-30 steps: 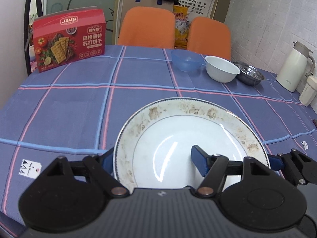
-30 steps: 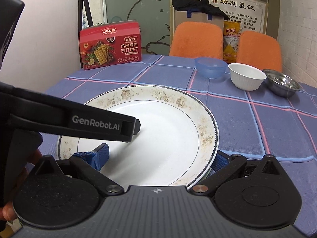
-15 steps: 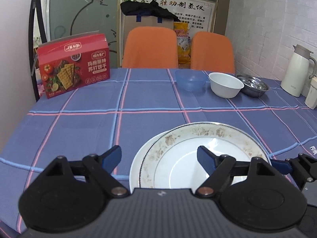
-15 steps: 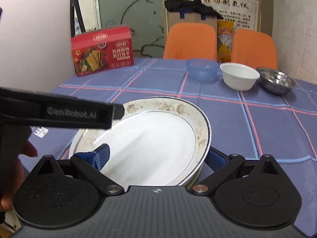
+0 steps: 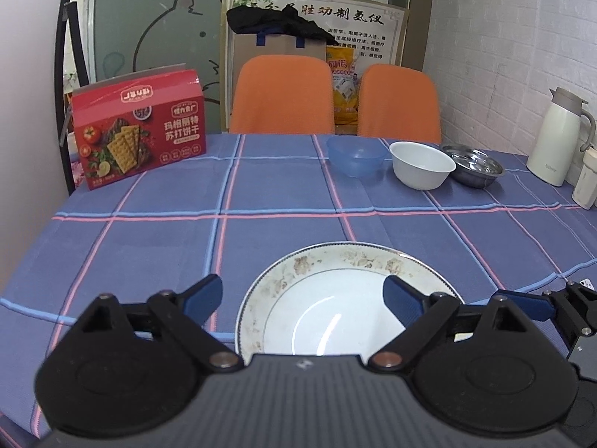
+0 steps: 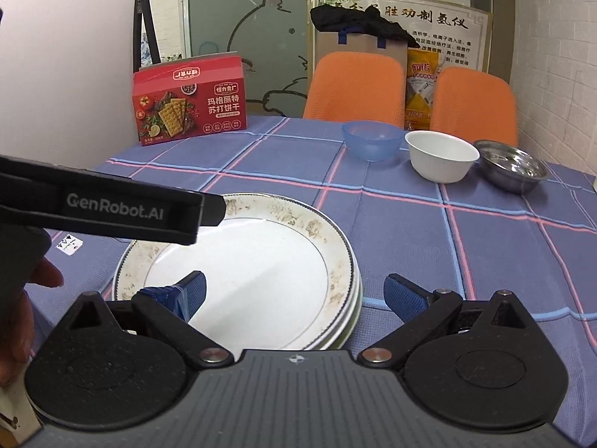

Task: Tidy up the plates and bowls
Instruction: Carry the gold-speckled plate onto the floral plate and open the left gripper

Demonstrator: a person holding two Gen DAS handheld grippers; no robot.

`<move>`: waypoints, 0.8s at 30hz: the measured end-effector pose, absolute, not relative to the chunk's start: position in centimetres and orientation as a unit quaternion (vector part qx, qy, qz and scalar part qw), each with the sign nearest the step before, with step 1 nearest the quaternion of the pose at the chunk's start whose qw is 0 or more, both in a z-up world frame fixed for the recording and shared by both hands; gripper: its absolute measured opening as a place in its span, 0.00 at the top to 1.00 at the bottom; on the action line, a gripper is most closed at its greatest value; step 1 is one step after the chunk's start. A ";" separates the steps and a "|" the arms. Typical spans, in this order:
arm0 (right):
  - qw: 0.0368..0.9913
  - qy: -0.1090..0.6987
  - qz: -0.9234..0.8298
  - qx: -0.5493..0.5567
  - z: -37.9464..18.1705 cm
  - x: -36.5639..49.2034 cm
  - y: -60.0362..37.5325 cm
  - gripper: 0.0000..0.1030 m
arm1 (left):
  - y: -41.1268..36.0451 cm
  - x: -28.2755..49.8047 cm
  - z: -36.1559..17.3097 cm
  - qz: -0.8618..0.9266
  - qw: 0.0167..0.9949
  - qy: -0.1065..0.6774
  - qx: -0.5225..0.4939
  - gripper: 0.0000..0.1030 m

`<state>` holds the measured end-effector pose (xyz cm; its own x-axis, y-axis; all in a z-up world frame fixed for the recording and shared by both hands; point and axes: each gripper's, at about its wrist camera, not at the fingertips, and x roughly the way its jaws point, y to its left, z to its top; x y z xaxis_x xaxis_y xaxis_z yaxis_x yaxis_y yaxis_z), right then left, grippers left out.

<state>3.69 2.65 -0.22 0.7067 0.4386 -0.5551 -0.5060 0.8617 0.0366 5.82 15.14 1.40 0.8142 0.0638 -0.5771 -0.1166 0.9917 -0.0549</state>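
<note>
- left gripper (image 5: pixel 302 298) jaws apart, holding nothing
- right gripper (image 6: pixel 294 295) jaws apart, holding nothing
- white floral-rimmed plate (image 6: pixel 261 261) tops plate stack on blue plaid tablecloth (image 6: pixel 485 261), near edge
- blue plastic bowl (image 6: pixel 371 145), white bowl (image 6: pixel 440 155), steel bowl (image 6: pixel 513 164) in row at far side

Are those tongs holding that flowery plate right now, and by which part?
No. Both tongs, left and right, are open; the plate rests on the stack.

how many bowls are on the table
3, in a row at the far side: blue bowl on the left, white bowl in the middle, steel bowl on the right. None seem hidden.
</note>
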 end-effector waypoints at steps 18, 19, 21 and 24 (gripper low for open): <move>0.924 0.313 0.211 0.058 -0.7 6.5 -4.4 0.13 | 12.3 7.0 2.0 0.040 0.952 0.301 -0.045 0.03; 0.924 0.313 0.209 0.063 -0.7 6.7 -4.9 0.13 | 11.9 7.4 2.0 0.037 0.951 0.303 -0.042 0.03; 0.924 0.314 0.205 0.073 -0.8 7.2 -5.9 0.13 | 11.1 8.0 2.1 0.033 0.950 0.307 -0.036 0.03; 0.926 0.312 0.196 0.084 -1.0 8.0 -7.7 0.13 | 9.5 9.0 2.3 0.023 0.950 0.312 -0.021 0.03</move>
